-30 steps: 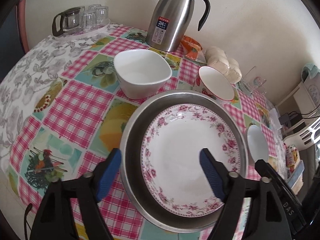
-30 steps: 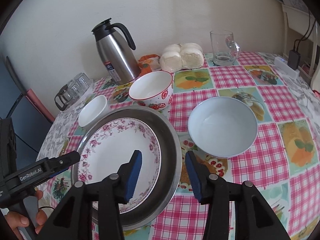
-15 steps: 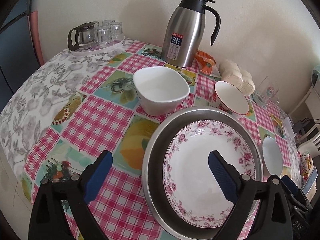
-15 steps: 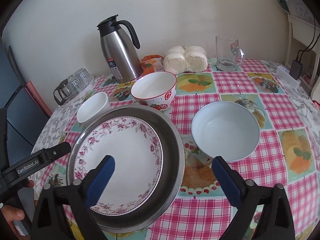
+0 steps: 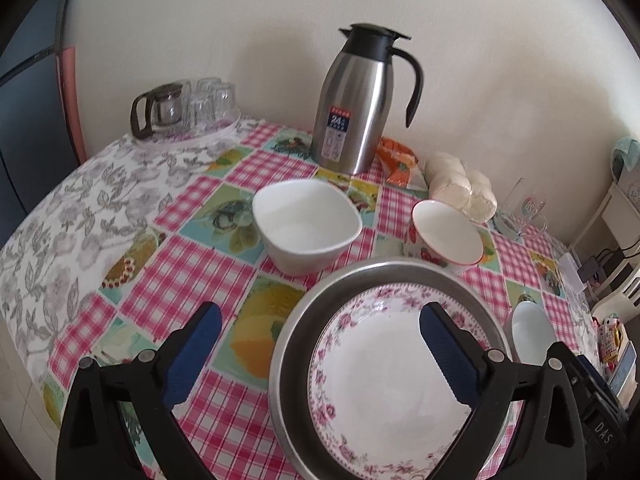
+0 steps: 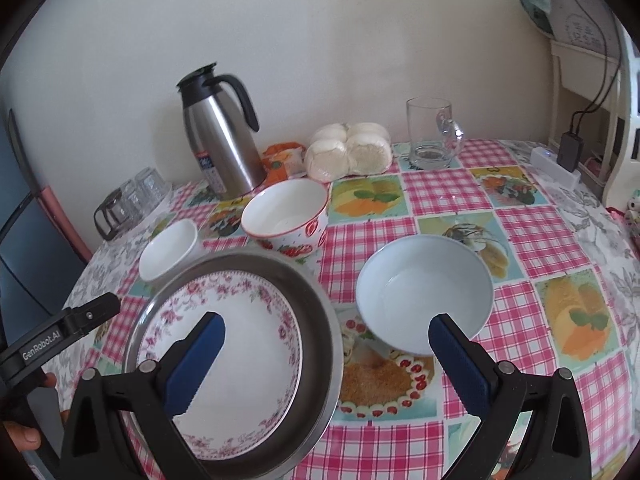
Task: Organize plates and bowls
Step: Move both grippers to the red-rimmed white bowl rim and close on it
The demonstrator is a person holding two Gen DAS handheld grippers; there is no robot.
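A floral-rimmed plate [image 5: 384, 376] [image 6: 236, 348] lies inside a steel pan [image 5: 292, 328] [image 6: 320, 344]. A white square bowl [image 5: 306, 224] [image 6: 170, 248] and a red-patterned bowl [image 5: 446, 236] [image 6: 284, 214] stand behind the pan. A pale blue bowl [image 6: 424, 292] [image 5: 532, 332] stands to the pan's right. My left gripper [image 5: 320, 352] is open and empty above the pan's left rim. My right gripper [image 6: 326, 364] is open and empty above the gap between the pan and the blue bowl.
At the back stand a steel thermos jug [image 5: 360, 100] [image 6: 220, 136], a tray of small glasses [image 5: 184, 108], an orange packet [image 5: 398, 160], bagged buns [image 6: 348, 152] and a glass mug [image 6: 434, 132]. The left handset [image 6: 56, 336] shows at the table's left edge.
Both grippers have pulled back and up from the pan. The right gripper, nearly closed over the pan rim a second ago, has opened wide. The left gripper has shifted left.
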